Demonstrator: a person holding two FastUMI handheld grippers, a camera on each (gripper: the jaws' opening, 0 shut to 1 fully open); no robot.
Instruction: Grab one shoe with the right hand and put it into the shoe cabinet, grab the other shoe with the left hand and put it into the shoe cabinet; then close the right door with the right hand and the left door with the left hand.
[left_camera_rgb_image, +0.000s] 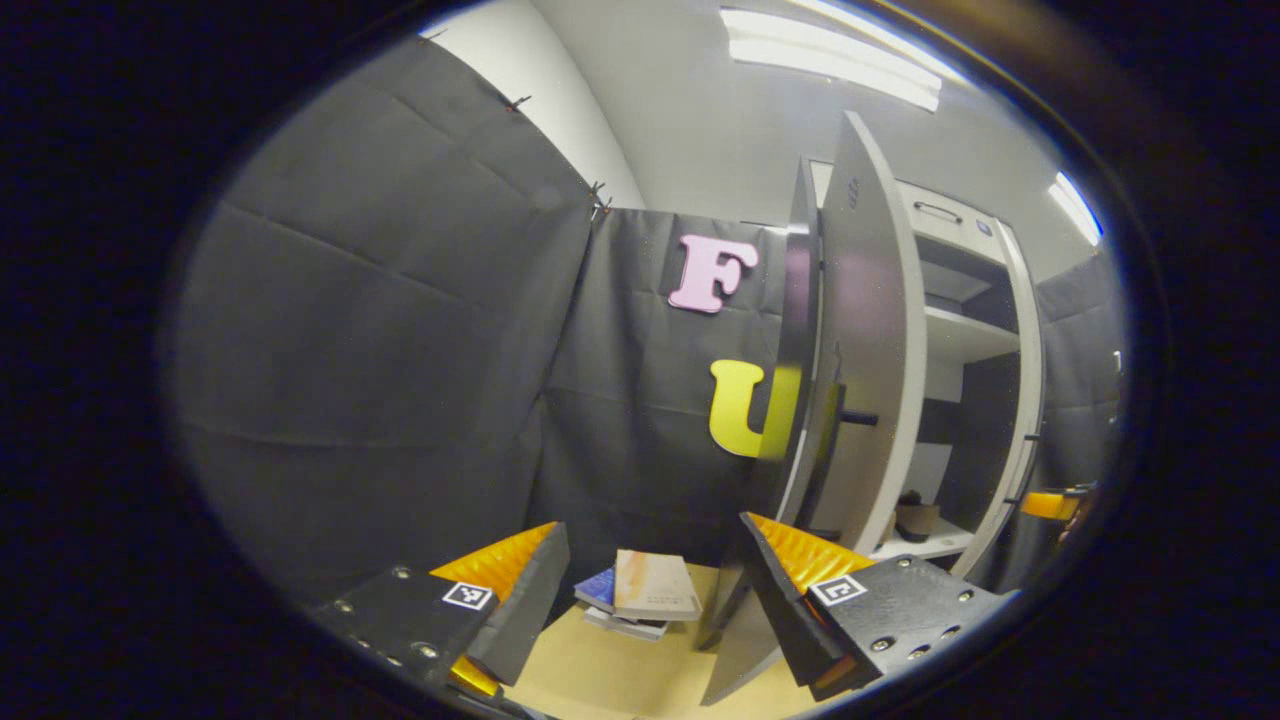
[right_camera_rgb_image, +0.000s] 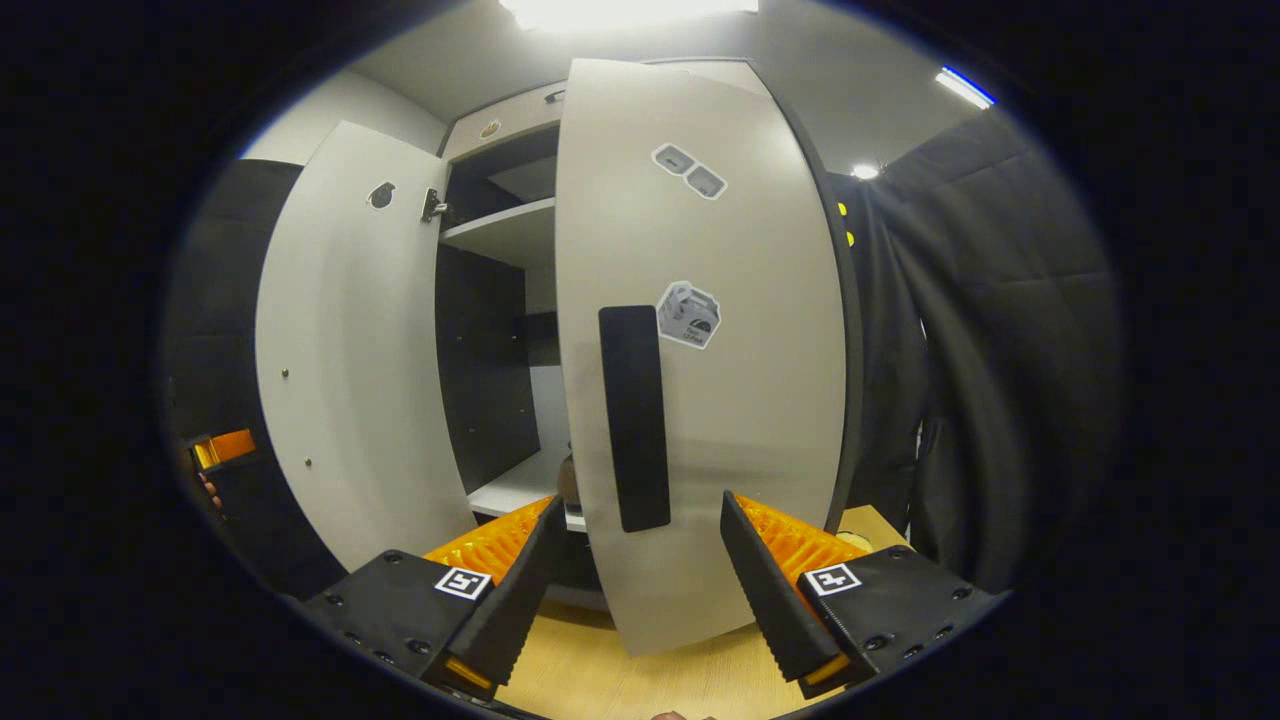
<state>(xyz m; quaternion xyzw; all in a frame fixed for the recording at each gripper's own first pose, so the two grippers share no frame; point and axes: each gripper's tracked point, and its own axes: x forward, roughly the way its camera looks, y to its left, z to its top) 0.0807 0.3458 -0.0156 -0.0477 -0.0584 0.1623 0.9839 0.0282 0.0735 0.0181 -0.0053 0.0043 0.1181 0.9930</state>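
Observation:
In the left gripper view the cabinet's left door (left_camera_rgb_image: 865, 330) stands open, and I see it from near its dark free edge. My left gripper (left_camera_rgb_image: 650, 535) is open and holds nothing; its right finger is close to that edge. A tan and dark shoe (left_camera_rgb_image: 915, 518) sits on the low shelf inside. In the right gripper view the right door (right_camera_rgb_image: 740, 400) is partly swung in, with its black handle (right_camera_rgb_image: 634, 420) straight ahead. My right gripper (right_camera_rgb_image: 640, 510) is open, one finger either side of the door's lower part. A bit of shoe (right_camera_rgb_image: 568, 480) peeks past the door.
A small stack of books (left_camera_rgb_image: 640, 595) lies on the wooden surface (left_camera_rgb_image: 600, 670) left of the cabinet. Black cloth walls close in the left and the back. The open left door (right_camera_rgb_image: 350, 350) shows its inner face, with the other gripper (right_camera_rgb_image: 225, 445) beyond its edge.

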